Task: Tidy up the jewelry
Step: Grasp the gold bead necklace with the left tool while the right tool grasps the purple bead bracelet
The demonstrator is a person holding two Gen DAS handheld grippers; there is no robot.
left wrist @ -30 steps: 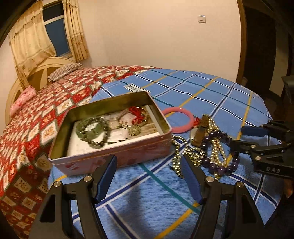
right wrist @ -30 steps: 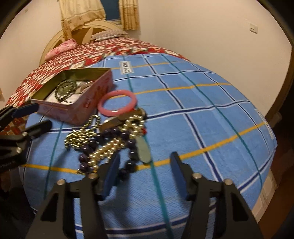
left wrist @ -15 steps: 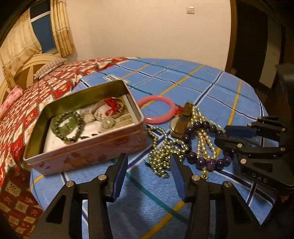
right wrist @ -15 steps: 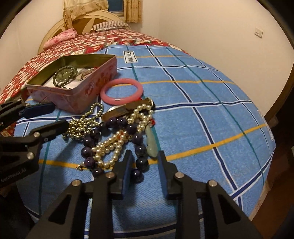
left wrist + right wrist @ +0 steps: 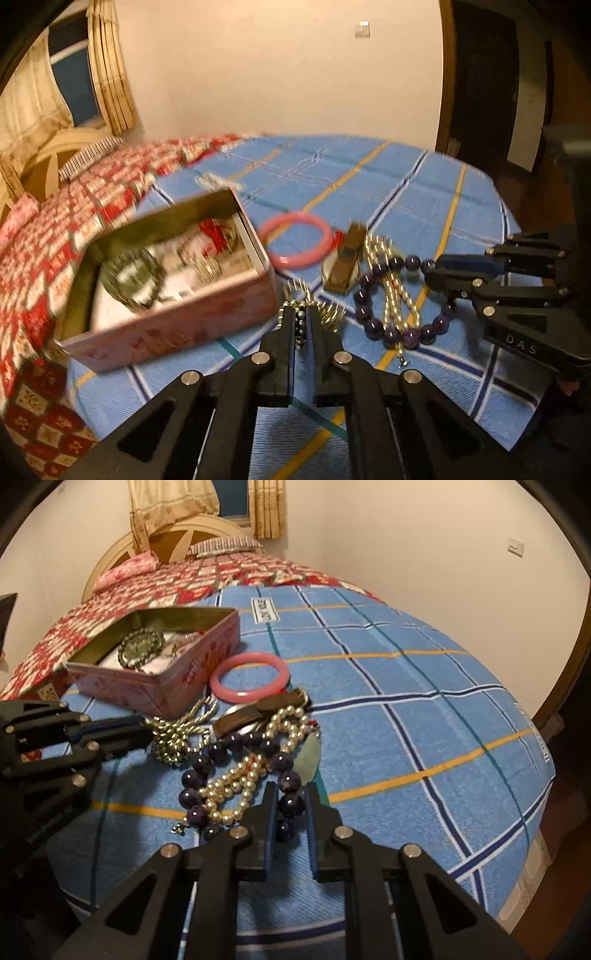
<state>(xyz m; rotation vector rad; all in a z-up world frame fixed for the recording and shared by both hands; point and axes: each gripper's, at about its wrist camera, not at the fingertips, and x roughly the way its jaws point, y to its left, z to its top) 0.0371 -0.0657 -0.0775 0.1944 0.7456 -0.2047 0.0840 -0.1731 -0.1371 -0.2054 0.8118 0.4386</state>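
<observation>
Jewelry is heaped on the blue plaid blanket (image 5: 424, 709) right beside the open pink tin (image 5: 155, 679), which already has a green bead bracelet (image 5: 140, 648) lying inside. Next biggest is the purple bead bracelet (image 5: 207, 764): the right gripper (image 5: 290, 805) has its fingers narrowed around the near side, with a couple of purple beads sitting right between them, and the pads look like they're touching the beads. A pearl strand (image 5: 236, 779) is tangled across that bracelet, with a pale green pendant (image 5: 310, 757) at its edge. The pink bangle (image 5: 249, 677) lies flat just beyond the pile, near the tin's corner. Smallest bit: the gold bead chain (image 5: 325, 312), bunched up by the tin, with the left gripper (image 5: 300, 325) pinched nearly shut on a length of it.
</observation>
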